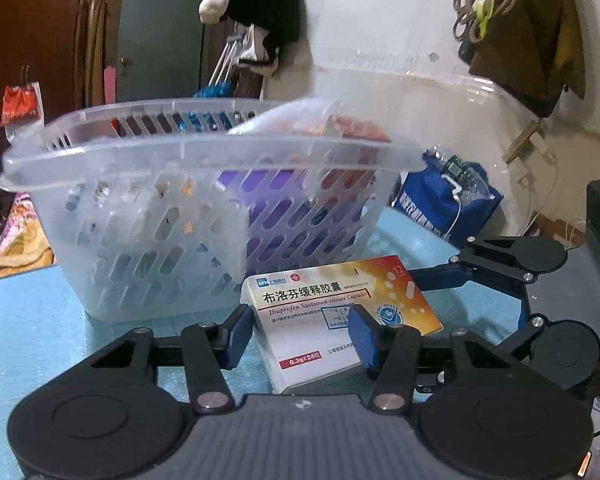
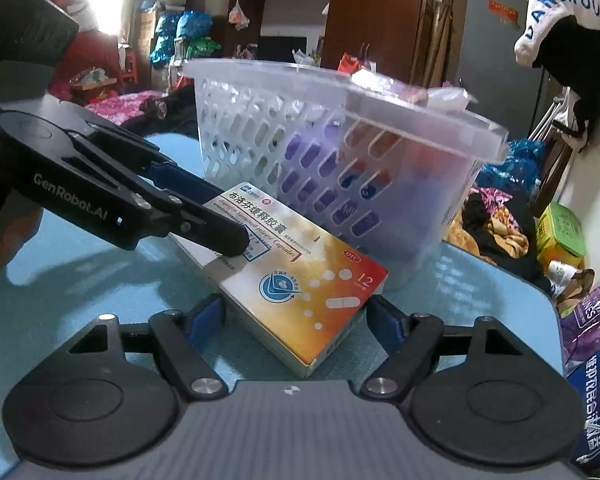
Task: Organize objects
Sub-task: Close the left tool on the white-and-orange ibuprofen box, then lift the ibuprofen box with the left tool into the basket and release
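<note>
The ibuprofen box (image 1: 340, 316) lies on the teal table (image 1: 32, 320), just in front of the clear slotted basket (image 1: 148, 216), not yet inside it. The left gripper (image 1: 300, 336) brackets the box's near end; the right pad looks pressed on the top face, the left pad beside the edge, so the hold looks like a closing pinch, but a firm clamp cannot be told. In the right wrist view the right gripper (image 2: 296, 320) sits spread wide around the box's (image 2: 296, 280) near corner, blue pads apart from the cardboard, gripping nothing. The basket (image 2: 340, 148) already holds several items, purple and red packages visible through the slots, plus a plastic packet at the rim. Judged progress: mostly done; this box remains to be lifted in. Blue bag (image 1: 444, 200) sits behind.
</note>
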Demonstrator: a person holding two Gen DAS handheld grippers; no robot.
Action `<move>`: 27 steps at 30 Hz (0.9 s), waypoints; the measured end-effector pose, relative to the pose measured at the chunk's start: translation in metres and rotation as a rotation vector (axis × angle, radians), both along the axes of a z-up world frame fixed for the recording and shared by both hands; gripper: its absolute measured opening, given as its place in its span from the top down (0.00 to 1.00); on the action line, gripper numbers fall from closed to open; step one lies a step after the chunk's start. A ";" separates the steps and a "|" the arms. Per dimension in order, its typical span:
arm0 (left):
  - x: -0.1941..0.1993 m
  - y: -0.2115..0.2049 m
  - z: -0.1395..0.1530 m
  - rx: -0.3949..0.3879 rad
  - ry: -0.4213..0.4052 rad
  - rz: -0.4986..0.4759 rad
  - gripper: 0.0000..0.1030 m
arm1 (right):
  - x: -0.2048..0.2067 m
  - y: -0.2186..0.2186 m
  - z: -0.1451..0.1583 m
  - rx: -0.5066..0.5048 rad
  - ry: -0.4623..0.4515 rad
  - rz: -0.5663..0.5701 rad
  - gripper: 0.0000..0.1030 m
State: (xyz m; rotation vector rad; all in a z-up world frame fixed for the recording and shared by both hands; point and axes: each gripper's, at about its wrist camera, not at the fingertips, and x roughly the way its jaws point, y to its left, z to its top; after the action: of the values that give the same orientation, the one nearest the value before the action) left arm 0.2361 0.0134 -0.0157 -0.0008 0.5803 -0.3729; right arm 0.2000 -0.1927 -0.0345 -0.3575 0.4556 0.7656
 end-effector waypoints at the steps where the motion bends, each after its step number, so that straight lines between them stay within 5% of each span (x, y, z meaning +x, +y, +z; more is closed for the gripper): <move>1: -0.003 0.000 0.002 -0.002 -0.010 0.001 0.45 | -0.002 0.000 0.002 0.002 -0.010 -0.002 0.22; 9: -0.033 0.004 0.025 -0.012 -0.103 0.015 0.45 | -0.029 0.008 0.023 0.023 -0.112 -0.002 0.22; 27: -0.055 0.004 0.141 0.055 -0.334 0.058 0.45 | -0.020 0.026 0.118 0.116 -0.264 0.001 0.22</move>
State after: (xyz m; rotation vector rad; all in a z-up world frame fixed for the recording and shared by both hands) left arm 0.1812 0.0172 0.1253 0.0959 0.2596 -0.2927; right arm 0.1797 -0.1663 0.0832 -0.3445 0.1620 0.7302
